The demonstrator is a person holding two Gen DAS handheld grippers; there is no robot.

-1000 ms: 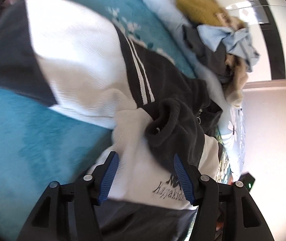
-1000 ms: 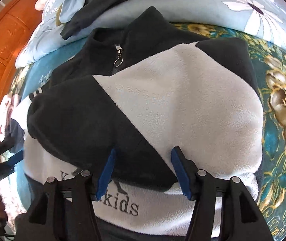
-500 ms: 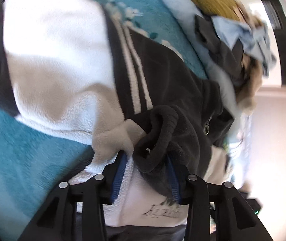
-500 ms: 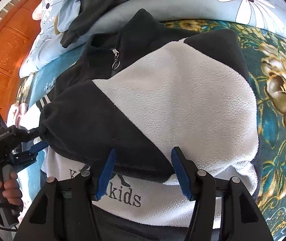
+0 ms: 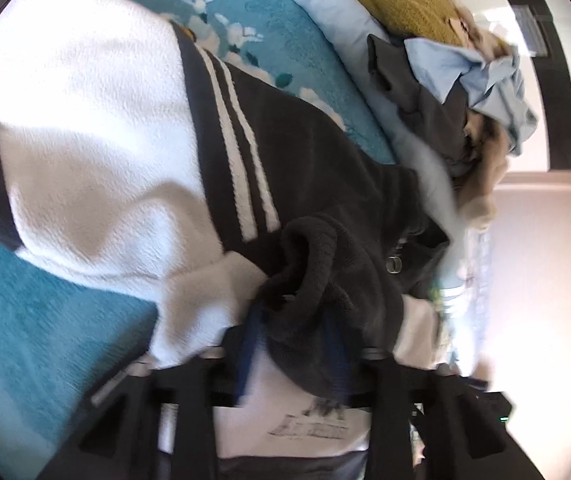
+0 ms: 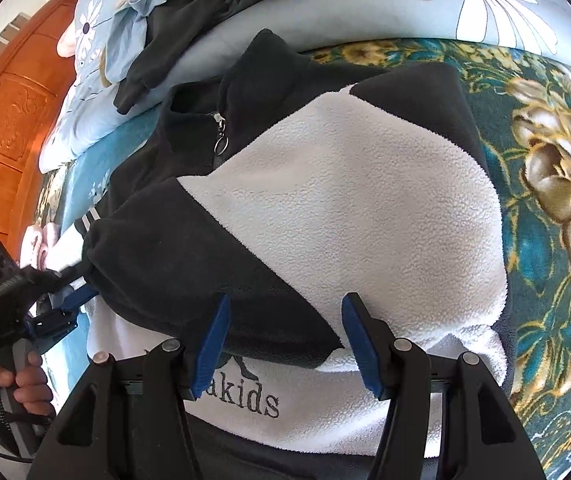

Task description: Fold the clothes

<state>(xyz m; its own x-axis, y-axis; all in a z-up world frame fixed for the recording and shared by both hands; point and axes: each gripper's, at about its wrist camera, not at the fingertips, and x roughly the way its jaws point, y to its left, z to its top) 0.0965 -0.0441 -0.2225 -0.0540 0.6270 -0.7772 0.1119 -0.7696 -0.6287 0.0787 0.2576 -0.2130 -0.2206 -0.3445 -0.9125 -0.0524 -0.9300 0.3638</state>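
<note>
A black and white fleece jacket lies on the bed, one dark sleeve folded across its chest. In the left wrist view the jacket fills the left side, and the sleeve's ribbed dark cuff sits bunched between the blue pads. My left gripper is closing, its pads pressing on that cuff. The right wrist view shows the same gripper at the sleeve's end, held by a hand. My right gripper stands open just over the folded sleeve's lower edge, gripping nothing.
A heap of loose clothes lies on a pale blue flowered duvet at the bed's far side. A teal blanket and its gold flower pattern surround the jacket. A wooden door stands at left.
My left gripper pushed in around the dark cuff and its jaws narrowed onto it, lifting the sleeve end slightly. The right gripper kept its place and stayed open.
</note>
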